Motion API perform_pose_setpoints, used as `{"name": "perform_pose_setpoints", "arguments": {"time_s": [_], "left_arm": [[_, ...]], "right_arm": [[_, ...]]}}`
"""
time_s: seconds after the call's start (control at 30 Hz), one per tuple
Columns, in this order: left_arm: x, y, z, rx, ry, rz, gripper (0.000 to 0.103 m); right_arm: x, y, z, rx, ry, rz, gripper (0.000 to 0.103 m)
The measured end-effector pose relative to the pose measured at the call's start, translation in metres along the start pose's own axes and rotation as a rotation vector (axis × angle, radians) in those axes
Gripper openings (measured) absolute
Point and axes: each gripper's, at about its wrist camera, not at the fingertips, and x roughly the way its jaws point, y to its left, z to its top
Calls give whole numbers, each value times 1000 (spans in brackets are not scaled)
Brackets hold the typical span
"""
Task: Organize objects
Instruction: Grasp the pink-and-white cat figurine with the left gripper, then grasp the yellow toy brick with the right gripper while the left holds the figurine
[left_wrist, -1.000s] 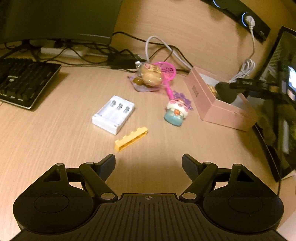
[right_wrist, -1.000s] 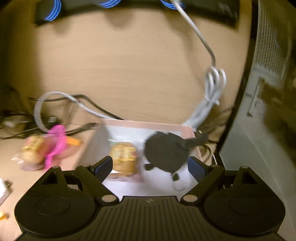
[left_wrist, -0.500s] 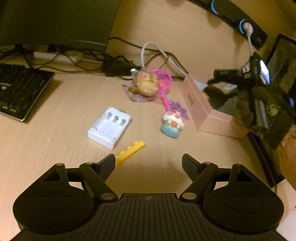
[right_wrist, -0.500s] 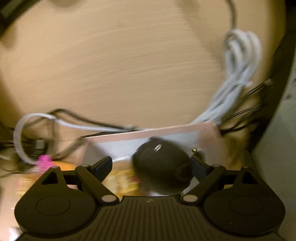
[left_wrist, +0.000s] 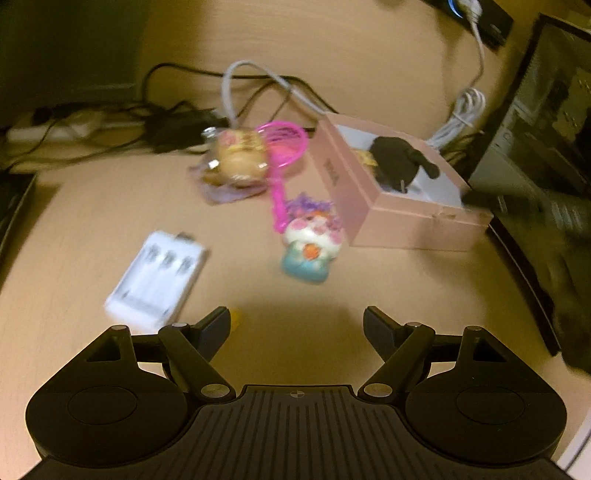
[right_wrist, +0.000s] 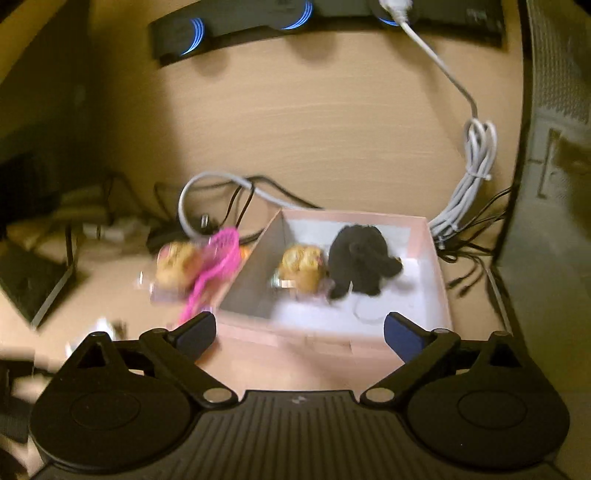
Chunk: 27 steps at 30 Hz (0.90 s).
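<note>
A pink open box (left_wrist: 413, 225) (right_wrist: 439, 280) holds a black plush toy (left_wrist: 397, 157) (right_wrist: 358, 254) and a wrapped bun (right_wrist: 303, 264). On the desk lie a doll figure (left_wrist: 312, 240), a pink toy net (left_wrist: 282, 151) (right_wrist: 216, 266), a second wrapped bun (left_wrist: 238, 158) (right_wrist: 175, 264), a white battery charger (left_wrist: 157, 280) and a yellow brick (left_wrist: 236, 315), mostly hidden behind my left finger. My left gripper (left_wrist: 295, 325) is open and empty, just short of the doll. My right gripper (right_wrist: 299, 330) is open and empty, just in front of the box.
A tangle of black and grey cables (left_wrist: 236, 85) lies behind the toys. A coiled white cable (right_wrist: 476, 162) hangs beside the box. A dark computer case (left_wrist: 546, 155) stands right of the box. A power strip (right_wrist: 325, 14) with blue lights is on the wall.
My right gripper let go of the black plush toy, which now lies in the box, and pulled back. My left gripper moved forward and right, toward the doll.
</note>
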Motion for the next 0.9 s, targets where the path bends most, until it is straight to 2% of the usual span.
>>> {"name": "perform_pose_setpoints", "arguments": {"time_s": [0.1,0.23,0.4,0.43,0.47,0.5,0.53,0.63,0.7,0.8,0.83,0.9], "left_arm": [[13,-9,13,23,-24,30,84],[37,-20,35,56,-53,51,84],[73,-36,47,175,-24,77,82],[79,-36,47,186,-17,81,79],[82,-36,47,191,-13,85,62],[84,-35,46,197,-7,96,55],[83,-33,46,200,0,102,54],[67,-29,43,183,-2,137,53],[41,-18,40,121,-32,102,53],[-3,10,31,-25,-69,45,53],[-18,22,26,-70,-86,58,53],[-43,46,15,-123,-94,128,52]], "right_arm": [[-16,3,-21,-47,7,-54,99],[-23,8,-40,-76,24,-83,102],[-36,11,-58,-99,52,-101,103],[-37,11,-60,-102,55,-101,103],[-38,12,-62,-105,56,-100,103],[-40,14,-63,-108,57,-99,103],[-40,15,-64,-111,58,-96,103],[-37,24,-63,-123,62,-78,103],[-34,33,-62,-136,58,-54,103],[-21,55,-59,-159,60,10,103],[-16,63,-58,-167,64,33,103],[-5,85,-54,-193,72,90,103]]}}
